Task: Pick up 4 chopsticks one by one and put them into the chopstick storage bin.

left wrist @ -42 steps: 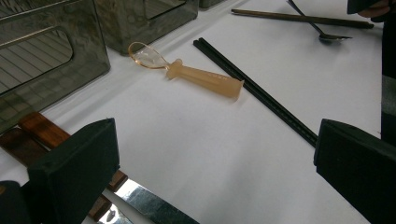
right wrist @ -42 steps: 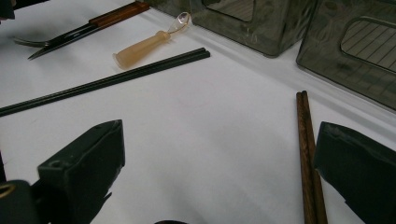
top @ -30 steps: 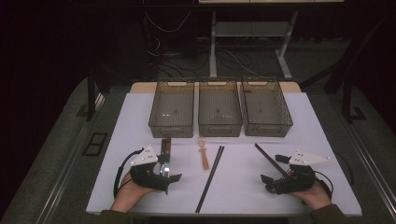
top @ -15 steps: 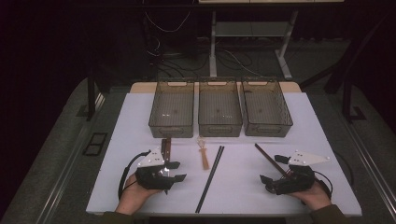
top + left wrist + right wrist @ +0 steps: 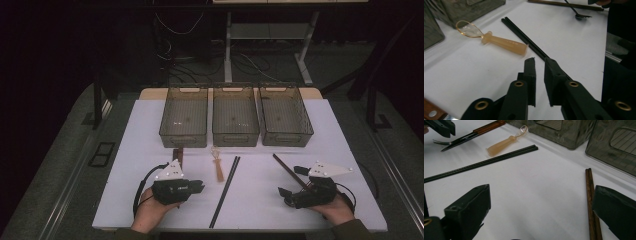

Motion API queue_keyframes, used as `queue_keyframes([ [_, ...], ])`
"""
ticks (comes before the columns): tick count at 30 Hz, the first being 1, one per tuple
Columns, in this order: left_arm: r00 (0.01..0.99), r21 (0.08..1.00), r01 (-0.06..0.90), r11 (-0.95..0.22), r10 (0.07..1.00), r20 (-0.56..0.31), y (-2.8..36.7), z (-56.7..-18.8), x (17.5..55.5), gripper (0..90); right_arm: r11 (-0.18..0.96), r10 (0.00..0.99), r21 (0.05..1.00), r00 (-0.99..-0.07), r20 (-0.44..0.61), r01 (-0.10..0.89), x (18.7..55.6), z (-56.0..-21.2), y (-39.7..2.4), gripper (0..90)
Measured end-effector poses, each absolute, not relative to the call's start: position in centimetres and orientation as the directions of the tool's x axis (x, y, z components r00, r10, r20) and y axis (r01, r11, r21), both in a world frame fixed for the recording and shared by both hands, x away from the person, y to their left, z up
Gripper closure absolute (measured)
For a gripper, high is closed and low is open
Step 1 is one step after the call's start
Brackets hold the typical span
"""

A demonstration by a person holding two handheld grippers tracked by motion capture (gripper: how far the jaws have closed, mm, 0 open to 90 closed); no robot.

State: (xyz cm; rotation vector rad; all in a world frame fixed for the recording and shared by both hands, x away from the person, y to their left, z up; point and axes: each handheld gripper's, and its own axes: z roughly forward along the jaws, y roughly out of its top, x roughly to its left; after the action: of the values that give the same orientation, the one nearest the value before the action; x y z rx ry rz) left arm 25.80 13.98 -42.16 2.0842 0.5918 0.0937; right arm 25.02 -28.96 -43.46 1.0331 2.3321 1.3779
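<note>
My left gripper [image 5: 201, 186] rests on the white table near its front left, pointing right. In the left gripper view its jaws [image 5: 540, 60] have just been closing and stand almost together, with nothing between them. Just beyond them lie a pair of black chopsticks [image 5: 524, 37] and a translucent amber spoon [image 5: 499, 41]. My right gripper [image 5: 291, 181] sits at the front right, open wide [image 5: 541, 192] over bare table. A pair of brown wooden chopsticks [image 5: 591, 200] lies beside its right jaw.
Three translucent grey bins [image 5: 183, 140] stand in a row at the back of the white table top. A wooden-handled knife [image 5: 177, 155] and a fork [image 5: 439, 142] lie by the left gripper. A metal spoon [image 5: 580, 16] lies near the right hand.
The left gripper's jaws have gone from wide open to almost together, with nothing taken hold of. The right gripper has kept still.
</note>
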Motion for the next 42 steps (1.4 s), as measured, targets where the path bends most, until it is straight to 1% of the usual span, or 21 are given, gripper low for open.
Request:
queue_keyframes([
  [2, 0.882, 0.809, 0.373, -0.454, 0.444, -0.158, 13.7, -42.2, 25.7, 86.8, 0.305, 0.678, 0.841, -0.722, 0.137, 0.447, 25.1, -43.5, -29.0, 2.5],
  [5, 0.884, 0.808, 0.373, -0.456, 0.439, -0.16, 13.5, -42.2, 25.7, 89.2, 0.305, 0.679, 0.84, -0.721, 0.138, 0.448, 25.0, -43.5, -29.0, 2.5],
  [11, 0.895, 0.801, 0.368, -0.473, 0.413, -0.167, 12.3, -42.5, 25.6, 89.3, 0.305, 0.679, 0.841, -0.721, 0.137, 0.447, 25.1, -43.5, -29.0, 2.5],
  [15, 0.911, 0.785, 0.348, -0.513, 0.382, -0.154, 10.9, -42.8, 25.4, 89.3, 0.306, 0.68, 0.84, -0.72, 0.137, 0.449, 25.1, -43.5, -29.0, 2.5],
  [22, 0.926, 0.772, 0.326, -0.545, 0.349, -0.144, 9.0, -43.2, 24.9, 89.3, 0.306, 0.682, 0.839, -0.719, 0.136, 0.449, 25.1, -43.5, -29.0, 2.5],
  [32, 0.946, 0.722, 0.293, -0.627, 0.299, -0.124, 6.8, -44.3, 24.4, 89.3, 0.306, 0.682, 0.84, -0.719, 0.135, 0.449, 25.1, -43.5, -29.0, 2.5],
  [42, 0.942, 0.701, 0.311, -0.642, 0.305, -0.138, 6.5, -44.8, 24.3, 89.3, 0.306, 0.684, 0.84, -0.717, 0.134, 0.448, 25.1, -43.5, -29.0, 2.5],
])
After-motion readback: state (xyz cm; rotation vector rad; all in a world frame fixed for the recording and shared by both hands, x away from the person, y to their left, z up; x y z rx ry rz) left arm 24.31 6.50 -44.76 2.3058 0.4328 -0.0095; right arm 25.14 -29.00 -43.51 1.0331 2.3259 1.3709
